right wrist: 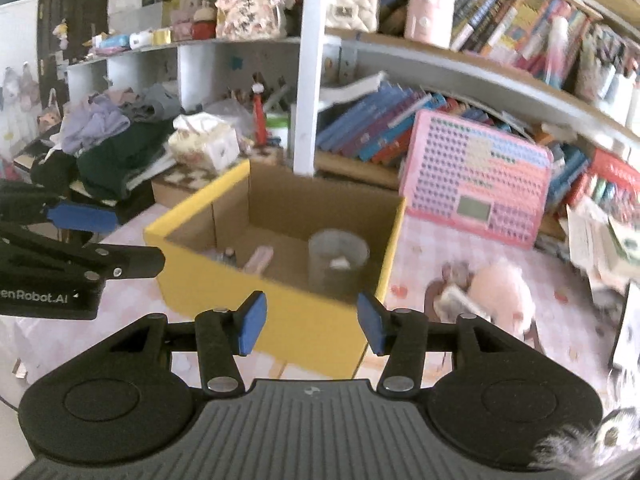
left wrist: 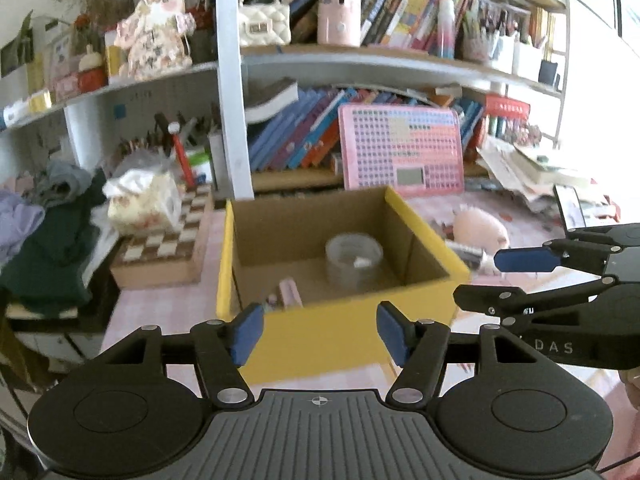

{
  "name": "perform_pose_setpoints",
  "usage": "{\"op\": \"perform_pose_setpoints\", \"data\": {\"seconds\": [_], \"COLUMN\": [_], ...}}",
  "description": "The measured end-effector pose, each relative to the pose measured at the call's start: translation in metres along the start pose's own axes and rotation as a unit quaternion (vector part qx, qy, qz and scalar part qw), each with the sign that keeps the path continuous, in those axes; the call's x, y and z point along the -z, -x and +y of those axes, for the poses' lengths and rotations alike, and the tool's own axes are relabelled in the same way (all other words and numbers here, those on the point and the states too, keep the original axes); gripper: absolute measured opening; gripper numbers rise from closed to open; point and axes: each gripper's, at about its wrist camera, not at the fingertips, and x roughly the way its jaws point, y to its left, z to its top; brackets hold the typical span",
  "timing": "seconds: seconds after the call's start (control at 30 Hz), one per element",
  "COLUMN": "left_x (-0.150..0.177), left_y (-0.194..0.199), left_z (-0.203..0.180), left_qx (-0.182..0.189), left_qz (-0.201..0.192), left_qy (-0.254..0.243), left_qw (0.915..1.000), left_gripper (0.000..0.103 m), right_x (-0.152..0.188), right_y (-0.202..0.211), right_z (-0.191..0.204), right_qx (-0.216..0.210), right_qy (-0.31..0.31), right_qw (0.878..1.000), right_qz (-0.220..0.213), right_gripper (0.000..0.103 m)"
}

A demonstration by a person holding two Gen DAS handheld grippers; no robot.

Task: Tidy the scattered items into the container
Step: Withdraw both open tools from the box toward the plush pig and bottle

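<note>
Both hand-held grippers, left [left wrist: 319,332] and right [right wrist: 311,322], spread empty before yellow box [left wrist: 344,336] holding tape roll [left wrist: 353,258]

Daylight floods both views from the right, where the far end of the shelves [left wrist: 400,60] and the papers below wash out to white glare — the left side stays dimmer. Fisheye distortion bows the shelf boards into arcs and darkens the frame corners. Motion blur softens the yellow box [right wrist: 280,312] and book spines, while each hand-held gripper's own body stays sharp.
</note>
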Motion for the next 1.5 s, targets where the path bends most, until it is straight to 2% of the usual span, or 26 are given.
{"op": "perform_pose_setpoints", "data": {"seconds": [0.1, 0.27, 0.4, 0.5, 0.6, 0.67, 0.77, 0.83, 1.0, 1.07, 1.5], "left_x": [0.014, 0.036, 0.052, 0.068, 0.082, 0.086, 0.088, 0.091, 0.096, 0.098, 0.110], "left_y": [0.007, 0.014, 0.020, 0.024, 0.024, 0.024, 0.029, 0.032, 0.035, 0.034, 0.019], "left_z": [-0.004, -0.007, -0.013, -0.017, -0.021, -0.024, -0.028, -0.031, -0.034, -0.033, -0.046], "left_qx": [-0.002, 0.003, -0.011, -0.029, -0.020, -0.019, -0.018, -0.016, -0.012, -0.010, 0.023], "left_qz": [0.006, 0.024, 0.027, 0.031, 0.056, 0.065, 0.058, 0.057, 0.067, 0.075, 0.122], "left_qy": [0.008, 0.028, 0.030, 0.032, 0.037, 0.035, 0.032, 0.028, 0.027, 0.035, 0.023], "left_qw": [0.9999, 0.9993, 0.9991, 0.9986, 0.9976, 0.9971, 0.9977, 0.9978, 0.9973, 0.9966, 0.9919], "left_gripper": [0.068, 0.069, 0.069, 0.070, 0.070, 0.070, 0.071, 0.077, 0.087, 0.092, 0.094], "right_x": [0.014, 0.035, 0.057, 0.074, 0.083, 0.084, 0.087, 0.089, 0.096, 0.101, 0.119], "right_y": [0.008, 0.019, 0.026, 0.026, 0.029, 0.035, 0.040, 0.044, 0.050, 0.051, 0.060], "right_z": [0.003, 0.010, 0.021, 0.027, 0.033, 0.036, 0.037, 0.037, 0.032, 0.030, 0.019], "right_qx": [0.004, 0.006, 0.023, 0.013, 0.004, 0.005, 0.005, 0.006, 0.016, 0.020, 0.062], "right_qy": [-0.012, -0.024, 0.002, 0.008, 0.013, 0.015, 0.015, 0.011, -0.007, -0.015, -0.046], "right_qw": [1.000, 1.000, 1.000, 0.999, 0.998, 0.999, 0.999, 0.999, 0.998, 0.997, 0.992], "right_qz": [0.006, 0.013, 0.012, 0.041, 0.057, 0.050, 0.050, 0.050, 0.059, 0.071, 0.098], "right_gripper": [0.049, 0.049, 0.050, 0.050, 0.051, 0.055, 0.057, 0.060, 0.080, 0.083, 0.086]}}
